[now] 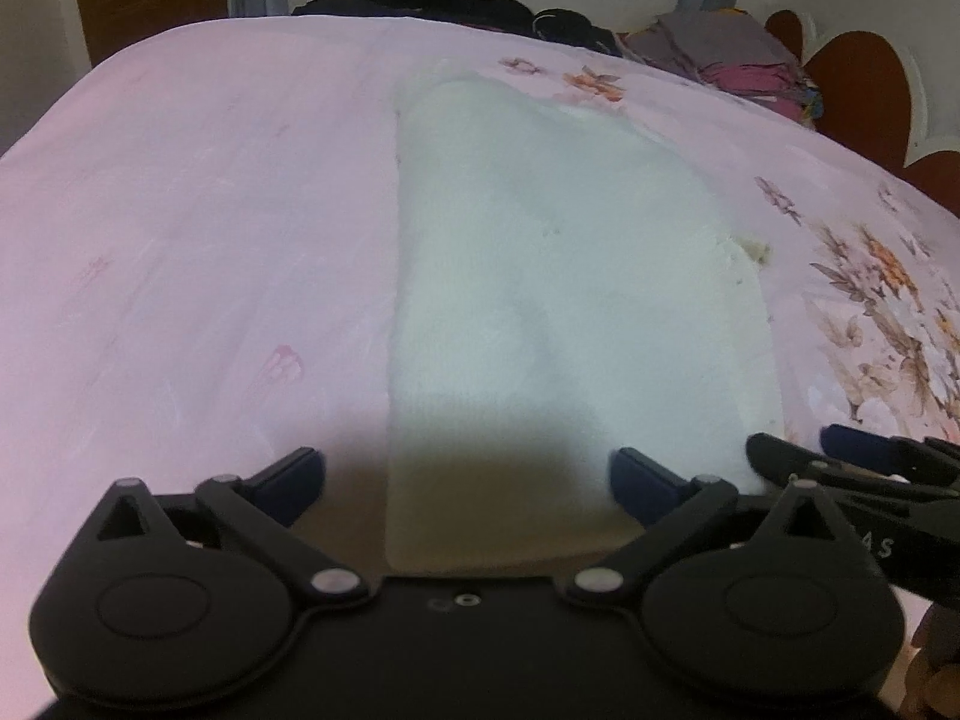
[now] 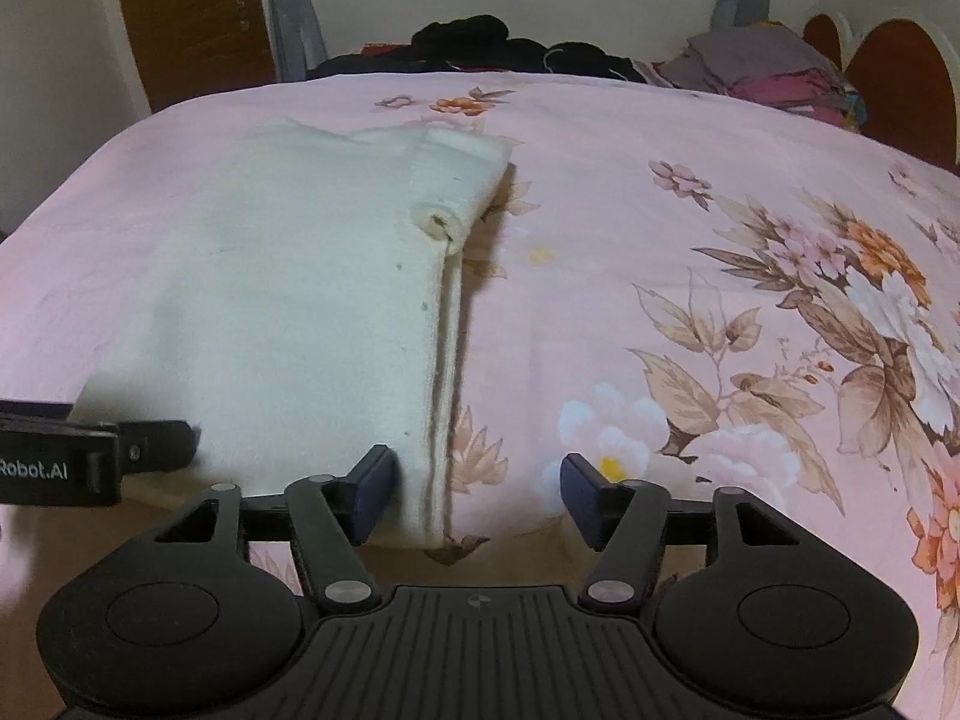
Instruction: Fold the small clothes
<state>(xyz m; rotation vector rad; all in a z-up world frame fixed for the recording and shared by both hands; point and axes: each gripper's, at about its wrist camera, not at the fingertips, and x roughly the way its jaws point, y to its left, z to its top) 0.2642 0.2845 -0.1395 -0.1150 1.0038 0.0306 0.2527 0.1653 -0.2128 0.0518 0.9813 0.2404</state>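
Observation:
A cream knitted garment (image 1: 558,276) lies flat on the pink bed sheet (image 1: 198,210), folded lengthwise into a long strip. It also shows in the right wrist view (image 2: 288,300), with its doubled edge on the right. My left gripper (image 1: 465,480) is open over the garment's near left corner. My right gripper (image 2: 477,495) is open, straddling the near right edge; its left finger rests over the cloth. The right gripper's fingers (image 1: 840,456) show at the left view's right edge, and the left gripper's finger (image 2: 120,450) at the right view's left edge.
The sheet has a floral print (image 2: 840,300) on its right half. Dark clothes (image 2: 480,45) and a folded pile of grey and red clothes (image 2: 774,69) lie at the far edge. A window and curtains stand behind, with a red headboard (image 2: 900,84) at right.

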